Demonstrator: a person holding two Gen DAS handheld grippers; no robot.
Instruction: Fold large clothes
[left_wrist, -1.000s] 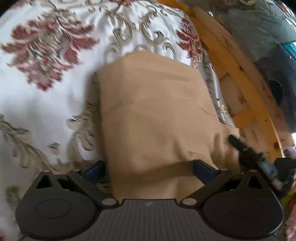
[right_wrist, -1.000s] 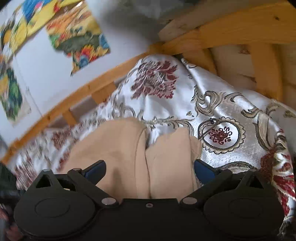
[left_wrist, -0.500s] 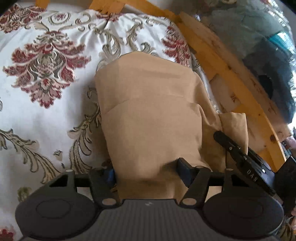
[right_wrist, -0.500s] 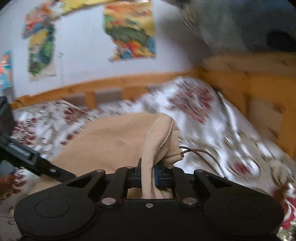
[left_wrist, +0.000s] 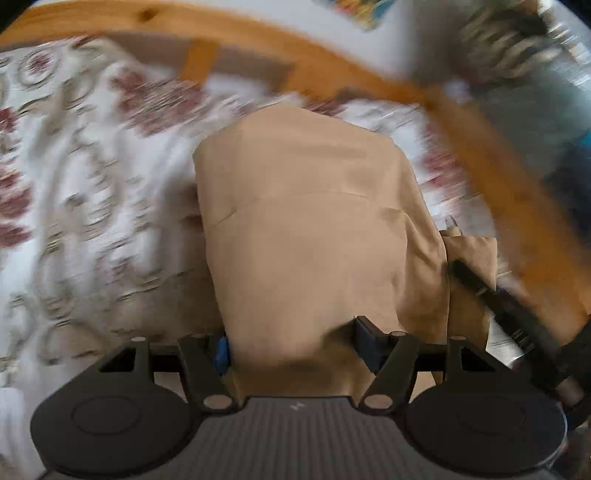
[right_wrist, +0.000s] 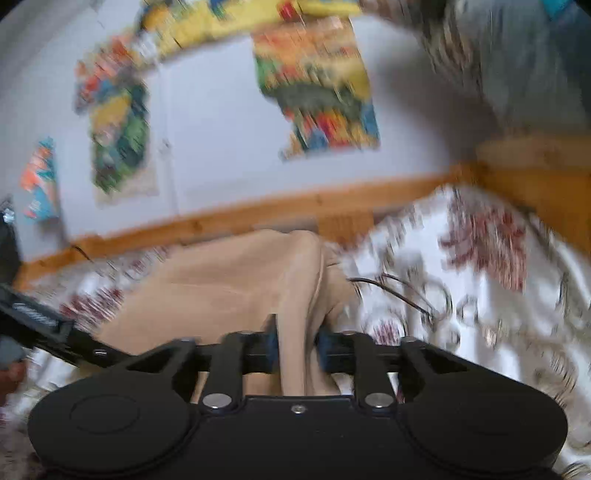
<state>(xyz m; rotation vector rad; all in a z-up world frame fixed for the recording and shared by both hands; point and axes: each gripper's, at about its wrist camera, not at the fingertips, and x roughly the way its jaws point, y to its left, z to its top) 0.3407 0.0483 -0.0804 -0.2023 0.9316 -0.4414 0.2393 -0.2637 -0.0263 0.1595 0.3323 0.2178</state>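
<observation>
Left tongs (left_wrist: 293, 341): wide a second earlier, had since narrowed onto a thick bundle of the garment (left_wrist: 314, 229), pads pressed into its near edge; judged gripping it. Right tongs (right_wrist: 295, 347): spread a second before, then clenched on a narrow upright fold of the same garment (right_wrist: 236, 288), and remained so. Both views had tilted up toward the wall, blurred by motion, so the near edge was probably being lifted for the next fold. Garment: tan, matte, soft woven cloth, folded to a rough rectangle with one seam across, lying on the bed (left_wrist: 92, 206). Bedspread: glossy white satin, red floral and grey scroll pattern. Frame (left_wrist: 258, 40): orange-toned wood.
</observation>
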